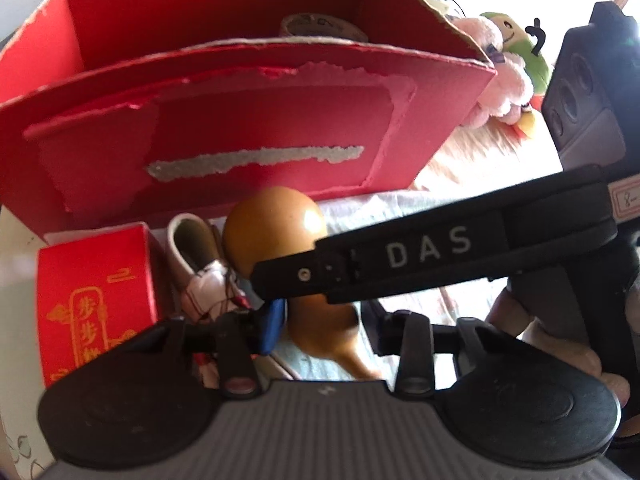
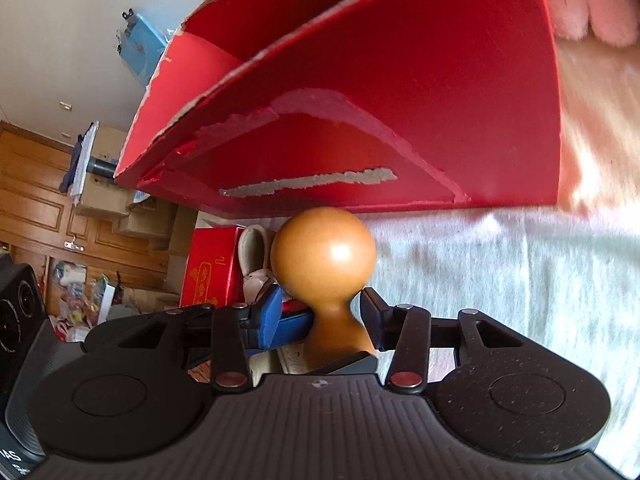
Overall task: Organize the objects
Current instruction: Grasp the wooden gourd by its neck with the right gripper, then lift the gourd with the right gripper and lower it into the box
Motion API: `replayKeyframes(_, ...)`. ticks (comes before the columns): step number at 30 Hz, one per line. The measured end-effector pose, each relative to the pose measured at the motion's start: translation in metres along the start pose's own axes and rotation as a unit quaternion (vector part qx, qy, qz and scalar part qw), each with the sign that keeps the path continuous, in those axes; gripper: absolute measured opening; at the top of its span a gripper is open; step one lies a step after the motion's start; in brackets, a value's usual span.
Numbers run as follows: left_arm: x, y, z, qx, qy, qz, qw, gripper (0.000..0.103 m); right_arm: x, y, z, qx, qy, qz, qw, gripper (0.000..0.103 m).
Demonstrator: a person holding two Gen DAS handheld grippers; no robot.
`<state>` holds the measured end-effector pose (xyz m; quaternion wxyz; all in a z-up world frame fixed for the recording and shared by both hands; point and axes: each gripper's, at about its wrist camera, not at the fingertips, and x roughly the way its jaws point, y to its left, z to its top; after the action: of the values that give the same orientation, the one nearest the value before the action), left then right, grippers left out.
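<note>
A brown gourd point(image 1: 276, 224) point(image 2: 324, 256) lies on white cloth in front of a torn red cardboard box point(image 1: 248, 120) point(image 2: 360, 100). My right gripper point(image 2: 320, 316) has its blue-padded fingers on both sides of the gourd's narrow neck, close to it; its arm crosses the left wrist view point(image 1: 420, 252). My left gripper point(image 1: 324, 320) is open, with the gourd's lower part between its fingers. A small red printed box point(image 1: 96, 300) point(image 2: 208, 268) and a small white shoe point(image 1: 200, 264) point(image 2: 252, 256) lie left of the gourd.
A tape roll point(image 1: 320, 24) sits inside the red box. Plush toys point(image 1: 508, 64) lie to its right. A black camera device point(image 1: 588, 92) stands at the right. Cardboard boxes point(image 2: 112, 196) and wooden cabinets fill the room's background.
</note>
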<state>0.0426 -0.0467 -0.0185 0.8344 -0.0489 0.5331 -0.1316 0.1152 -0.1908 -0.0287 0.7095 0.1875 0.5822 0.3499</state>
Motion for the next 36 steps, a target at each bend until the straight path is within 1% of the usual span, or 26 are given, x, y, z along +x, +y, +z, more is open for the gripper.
replayKeyframes(2, 0.000, -0.002, 0.000, 0.007, -0.001, 0.000, 1.0000, 0.040, -0.004, -0.002, 0.000, -0.002, -0.003, -0.002, 1.000, 0.046)
replayKeyframes(8, -0.002, -0.010, 0.003, 0.026, 0.000, -0.015, 0.9996, 0.040, -0.018, -0.010, -0.005, 0.023, -0.014, 0.001, 1.000, 0.043)
replayKeyframes(14, -0.007, -0.036, 0.010, 0.077, -0.005, -0.045, 0.9960, 0.040, -0.054, -0.021, -0.015, 0.049, -0.051, -0.014, 0.997, 0.040)
replayKeyframes(20, -0.022, -0.072, 0.023, 0.140, -0.024, -0.082, 0.9865, 0.040, -0.102, -0.028, -0.024, 0.076, -0.112, -0.034, 0.990, 0.037)
replayKeyframes(22, -0.025, -0.089, 0.030, 0.159, -0.035, -0.090, 0.9825, 0.040, -0.115, -0.024, -0.023, 0.077, -0.132, -0.042, 0.987, 0.037)
replayKeyframes(24, -0.030, -0.098, 0.037, 0.176, -0.046, -0.095, 0.9788, 0.040, -0.127, -0.019, -0.021, 0.074, -0.153, -0.051, 0.984, 0.037)
replayKeyframes(28, -0.040, -0.107, 0.058, 0.189, -0.060, -0.119, 0.9728, 0.040, -0.146, -0.010, -0.015, 0.067, -0.184, -0.068, 0.978, 0.036)
replayKeyframes(31, -0.054, -0.111, 0.071, 0.199, -0.083, -0.128, 0.9680, 0.040, -0.155, 0.002, -0.009, 0.057, -0.206, -0.079, 0.974, 0.034)
replayKeyframes(36, -0.075, -0.103, 0.092, 0.200, -0.121, -0.130, 0.9636, 0.039, -0.160, 0.029, 0.013, 0.011, -0.231, -0.091, 0.969, 0.034)
